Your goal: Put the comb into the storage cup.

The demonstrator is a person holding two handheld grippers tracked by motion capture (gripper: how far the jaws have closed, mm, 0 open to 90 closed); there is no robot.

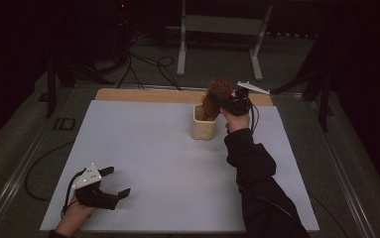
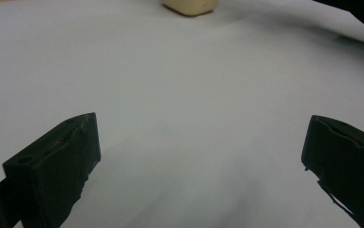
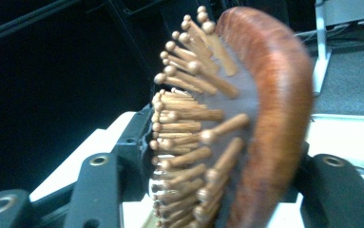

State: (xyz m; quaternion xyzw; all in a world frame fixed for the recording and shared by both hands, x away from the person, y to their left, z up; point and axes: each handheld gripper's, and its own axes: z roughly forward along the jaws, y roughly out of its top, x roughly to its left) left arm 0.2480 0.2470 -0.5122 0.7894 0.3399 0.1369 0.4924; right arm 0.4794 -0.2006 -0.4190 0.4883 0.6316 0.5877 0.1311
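Note:
A wooden hairbrush [image 1: 219,89] with peg bristles hangs tilted over a cream cup [image 1: 203,128] at the back of the white table; its lower end reaches the cup's mouth. My right gripper [image 1: 228,102] flanks it from the right. In the right gripper view the brush [image 3: 265,109] stands between the jaws of that gripper [image 3: 227,156], bristles to the left. The brush is blurred while the jaws are sharp, and the pads look loose on it. My left gripper [image 1: 120,180] rests open near the front left corner. Nothing lies between its jaws [image 2: 201,137], which point toward the cup [image 2: 189,5].
The white board [image 1: 167,163] covers most of the table, with a bare wooden strip [image 1: 143,95] along its far edge. Beyond the table stand a metal frame [image 1: 217,44] and loose cables [image 1: 148,67] on the dark floor. A dark sleeve [image 1: 257,178] crosses the board's right side.

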